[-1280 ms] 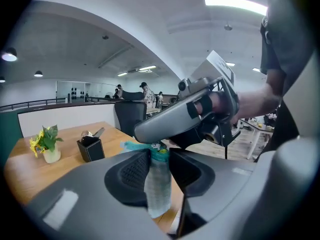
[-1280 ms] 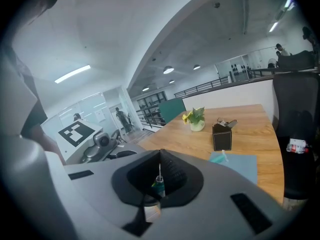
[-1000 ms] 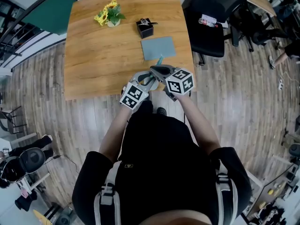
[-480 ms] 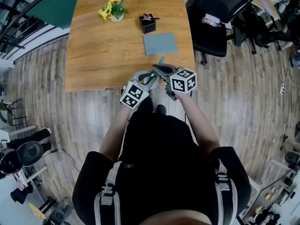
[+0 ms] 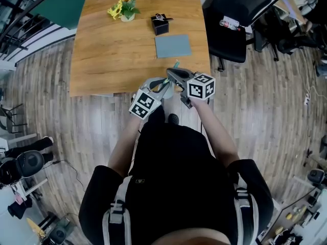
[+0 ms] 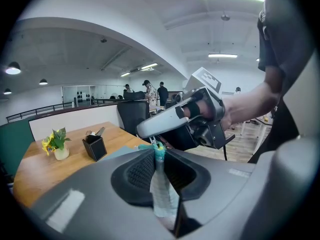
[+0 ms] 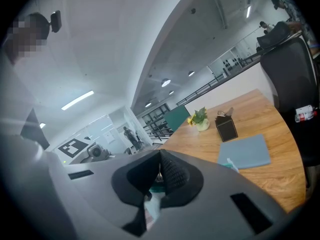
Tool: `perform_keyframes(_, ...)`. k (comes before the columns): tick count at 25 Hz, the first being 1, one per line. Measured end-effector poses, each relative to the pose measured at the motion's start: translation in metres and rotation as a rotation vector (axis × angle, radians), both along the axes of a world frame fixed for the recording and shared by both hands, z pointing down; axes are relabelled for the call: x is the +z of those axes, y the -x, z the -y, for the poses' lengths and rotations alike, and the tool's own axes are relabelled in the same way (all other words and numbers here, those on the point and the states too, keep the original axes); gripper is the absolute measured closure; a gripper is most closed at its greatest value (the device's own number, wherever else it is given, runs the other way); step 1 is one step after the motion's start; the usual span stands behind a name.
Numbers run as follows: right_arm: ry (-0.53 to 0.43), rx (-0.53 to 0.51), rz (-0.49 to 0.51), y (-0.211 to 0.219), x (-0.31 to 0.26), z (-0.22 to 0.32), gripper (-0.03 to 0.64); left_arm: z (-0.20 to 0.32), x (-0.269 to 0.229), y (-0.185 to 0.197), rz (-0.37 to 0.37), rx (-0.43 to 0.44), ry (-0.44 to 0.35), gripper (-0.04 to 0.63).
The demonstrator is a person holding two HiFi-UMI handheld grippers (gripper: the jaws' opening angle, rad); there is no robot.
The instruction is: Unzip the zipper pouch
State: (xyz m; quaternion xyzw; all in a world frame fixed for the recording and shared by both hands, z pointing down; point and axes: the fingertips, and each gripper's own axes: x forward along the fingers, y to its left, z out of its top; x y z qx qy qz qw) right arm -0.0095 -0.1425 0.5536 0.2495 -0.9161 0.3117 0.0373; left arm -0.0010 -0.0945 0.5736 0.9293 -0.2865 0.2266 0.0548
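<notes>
Clamping pouch (image 6: 162, 196), left gripper (image 6: 159, 159) (jaws just closing); right gripper (image 7: 160, 171) pinches zipper pull (image 7: 158, 178), tip-to-tip.

No legible words or numbers; only square markers on the left cube (image 5: 142, 104) and right cube (image 5: 201, 87)

A wooden desk (image 5: 112, 60) fills the upper middle of the head view. Near its far edge, towards the upper left, stands a small pot of yellow flowers (image 5: 122, 9). Right of it sits a black box (image 5: 160, 24), and just below the box a flat grey-blue sheet (image 5: 172, 46) lies on the wood. A black office chair (image 5: 232, 19) stands at the upper right, on a grey plank floor (image 5: 46, 106).
</notes>
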Motion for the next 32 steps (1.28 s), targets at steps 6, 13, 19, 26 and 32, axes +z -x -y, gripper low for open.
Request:
perform_keyframes(6, -0.003, -0.004, 0.011, -0.006, 0.0, -0.001, 0.615, -0.003, -0.002, -0.004, -0.003, -0.015, -0.004, 0.543)
perform_keyframes(13, -0.006, 0.007, 0.012, -0.016, 0.001, 0.0, 0.615, -0.008, -0.006, -0.009, -0.005, -0.012, -0.01, 0.543)
perform_keyframes(19, -0.01, 0.007, 0.019, -0.021, -0.001, 0.001, 0.615, -0.009, -0.009, -0.014, 0.002, -0.006, -0.019, 0.543)
perform_keyframes(26, -0.016, 0.028, 0.011, -0.03, -0.001, 0.004, 0.615, -0.012, -0.013, -0.017, -0.005, 0.008, -0.019, 0.544)
perform_keyframes(32, -0.014, 0.052, 0.002, -0.041, 0.002, 0.007, 0.615, -0.016, -0.017, -0.019, -0.008, 0.02, -0.019, 0.545)
